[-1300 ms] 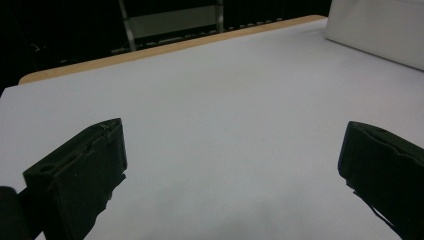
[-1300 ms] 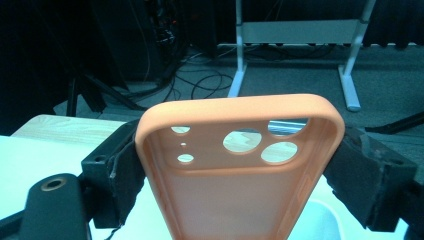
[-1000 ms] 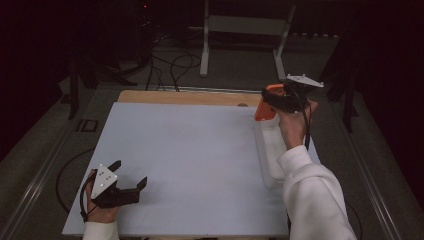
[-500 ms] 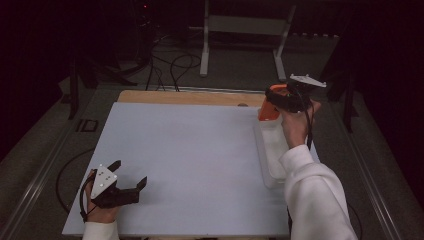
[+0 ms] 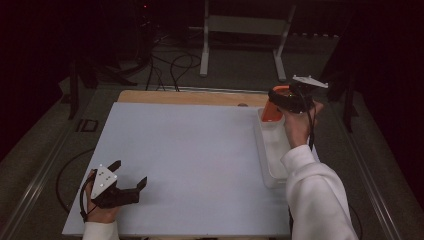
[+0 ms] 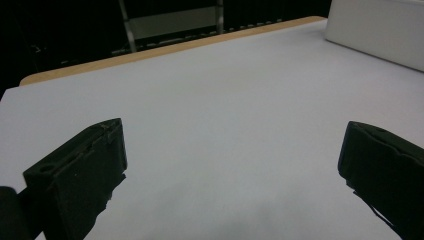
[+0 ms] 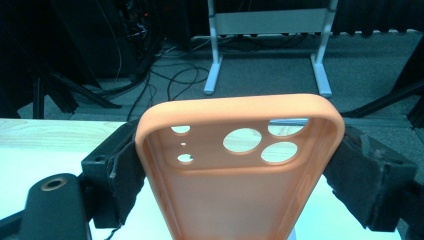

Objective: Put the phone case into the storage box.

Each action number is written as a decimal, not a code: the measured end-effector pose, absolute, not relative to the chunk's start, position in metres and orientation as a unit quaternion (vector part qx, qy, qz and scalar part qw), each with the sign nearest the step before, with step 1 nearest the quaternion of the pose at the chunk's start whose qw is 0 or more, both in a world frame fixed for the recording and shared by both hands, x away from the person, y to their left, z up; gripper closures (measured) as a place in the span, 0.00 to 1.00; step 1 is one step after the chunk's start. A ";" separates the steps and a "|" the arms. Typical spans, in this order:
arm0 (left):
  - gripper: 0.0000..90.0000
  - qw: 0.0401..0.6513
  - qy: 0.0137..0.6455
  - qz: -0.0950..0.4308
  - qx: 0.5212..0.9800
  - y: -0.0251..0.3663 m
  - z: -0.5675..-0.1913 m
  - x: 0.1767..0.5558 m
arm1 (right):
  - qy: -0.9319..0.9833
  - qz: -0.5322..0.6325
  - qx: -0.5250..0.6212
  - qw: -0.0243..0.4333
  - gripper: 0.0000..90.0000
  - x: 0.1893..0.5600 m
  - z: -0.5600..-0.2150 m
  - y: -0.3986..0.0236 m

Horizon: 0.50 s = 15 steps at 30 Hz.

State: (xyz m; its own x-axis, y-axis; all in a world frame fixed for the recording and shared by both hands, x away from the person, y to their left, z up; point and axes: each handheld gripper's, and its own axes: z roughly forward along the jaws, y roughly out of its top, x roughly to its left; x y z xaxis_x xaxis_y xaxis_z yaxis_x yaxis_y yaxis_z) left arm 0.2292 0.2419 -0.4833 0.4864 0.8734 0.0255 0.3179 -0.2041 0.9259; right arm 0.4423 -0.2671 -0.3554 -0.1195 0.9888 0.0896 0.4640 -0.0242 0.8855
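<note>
An orange phone case (image 7: 240,165) with round camera cutouts is clamped between the jaws of my right gripper (image 7: 235,172). From above, that gripper (image 5: 280,102) holds the orange case (image 5: 271,111) raised over the far end of a long white tray (image 5: 272,160) at the table's right side. My left gripper (image 5: 131,176) rests near the front left corner of the white table mat (image 5: 190,150), jaws wide apart. Between those jaws of the left gripper (image 6: 230,165) lies nothing but bare mat.
A wooden table edge (image 5: 190,97) runs along the far side of the mat. Beyond it, on the dark floor, stand a metal frame stand (image 5: 245,45) and loose cables (image 5: 170,62). The white tray's wall (image 6: 375,30) sits far right of the left gripper.
The right gripper with the orange case has drifted slightly right and toward the far end of the tray. The left gripper has stayed put.
</note>
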 end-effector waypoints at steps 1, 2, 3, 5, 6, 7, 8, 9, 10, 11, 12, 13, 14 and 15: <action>0.00 0.476 0.414 0.292 0.719 0.242 -0.483 0.229 | 0.623 0.414 0.584 0.316 0.18 0.442 -0.356 -0.268; 0.00 0.476 0.414 0.292 0.719 0.242 -0.483 0.229 | 0.623 0.413 0.585 0.316 0.18 0.443 -0.356 -0.268; 0.00 0.475 0.414 0.292 0.720 0.242 -0.483 0.229 | 0.622 0.413 0.585 0.316 0.18 0.443 -0.357 -0.268; 0.00 0.475 0.414 0.292 0.720 0.242 -0.483 0.229 | 0.621 0.411 0.588 0.315 0.18 0.443 -0.358 -0.269; 0.00 0.475 0.414 0.292 0.720 0.242 -0.483 0.229 | 0.622 0.411 0.587 0.315 0.18 0.444 -0.358 -0.269; 0.00 0.475 0.414 0.292 0.719 0.242 -0.483 0.229 | 0.622 0.411 0.587 0.316 0.18 0.444 -0.358 -0.270; 0.00 0.475 0.414 0.292 0.719 0.242 -0.483 0.229 | 0.622 0.410 0.589 0.315 0.18 0.444 -0.359 -0.270; 0.00 0.475 0.414 0.292 0.719 0.242 -0.483 0.229 | 0.621 0.410 0.589 0.314 0.18 0.444 -0.359 -0.270; 0.00 0.475 0.414 0.292 0.720 0.242 -0.483 0.229 | 0.621 0.409 0.590 0.315 0.18 0.445 -0.360 -0.270; 0.00 0.474 0.413 0.292 0.720 0.242 -0.484 0.229 | 0.620 0.409 0.591 0.314 0.18 0.445 -0.360 -0.271; 0.00 0.474 0.413 0.291 0.721 0.241 -0.484 0.229 | 0.621 0.408 0.591 0.315 0.18 0.445 -0.361 -0.271; 0.00 0.474 0.413 0.291 0.721 0.241 -0.484 0.229 | 0.621 0.408 0.591 0.314 0.18 0.445 -0.361 -0.271; 0.00 0.475 0.413 0.291 0.720 0.241 -0.484 0.229 | 0.621 0.407 0.592 0.313 0.18 0.446 -0.362 -0.271; 0.00 0.475 0.413 0.291 0.720 0.241 -0.484 0.229 | 0.621 0.406 0.593 0.313 0.18 0.446 -0.363 -0.271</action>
State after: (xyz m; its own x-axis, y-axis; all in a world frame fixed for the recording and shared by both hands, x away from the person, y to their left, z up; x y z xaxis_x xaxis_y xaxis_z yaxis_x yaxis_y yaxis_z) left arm 0.2292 0.2413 -0.4836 0.4889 0.8719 0.0274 0.3184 -0.2075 0.9250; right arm 0.4459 -0.2713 -0.3627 -0.0999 0.9907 0.0925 0.4817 -0.0332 0.8757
